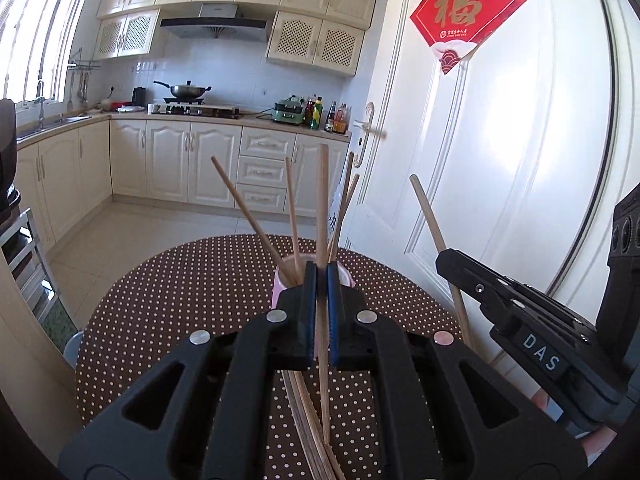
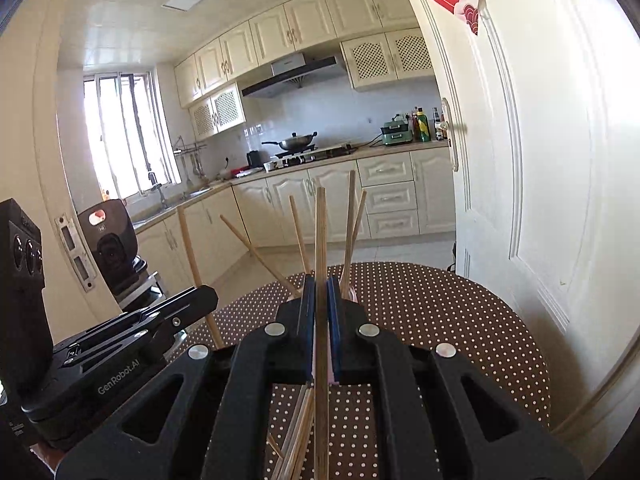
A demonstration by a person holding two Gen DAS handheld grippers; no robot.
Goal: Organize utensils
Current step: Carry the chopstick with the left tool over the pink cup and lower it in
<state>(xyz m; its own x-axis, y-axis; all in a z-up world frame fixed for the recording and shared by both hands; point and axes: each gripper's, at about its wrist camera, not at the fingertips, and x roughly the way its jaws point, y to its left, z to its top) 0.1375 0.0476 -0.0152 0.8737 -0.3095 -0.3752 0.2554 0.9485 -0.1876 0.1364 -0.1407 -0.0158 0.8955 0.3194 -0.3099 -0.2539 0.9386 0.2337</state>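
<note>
Each gripper, left gripper [image 1: 321, 280] and right gripper [image 2: 321, 292], has its fingers clenched mid-shaft on one thin, light, stiff wooden chopstick [image 1: 322, 216]. Slippery, likely pivoting. Pink cylindrical cup [image 1: 280, 284] stands at twelve o'clock on the polka-dot bench [image 1: 180, 292].

My right gripper [image 1: 460, 264] carries a "DAS" label on its side; my left gripper [image 2: 208, 294] reads "GenRobot.AI". The red diamond sign [image 1: 466, 14] on the white door [image 1: 540, 160] at right shows "福".
</note>
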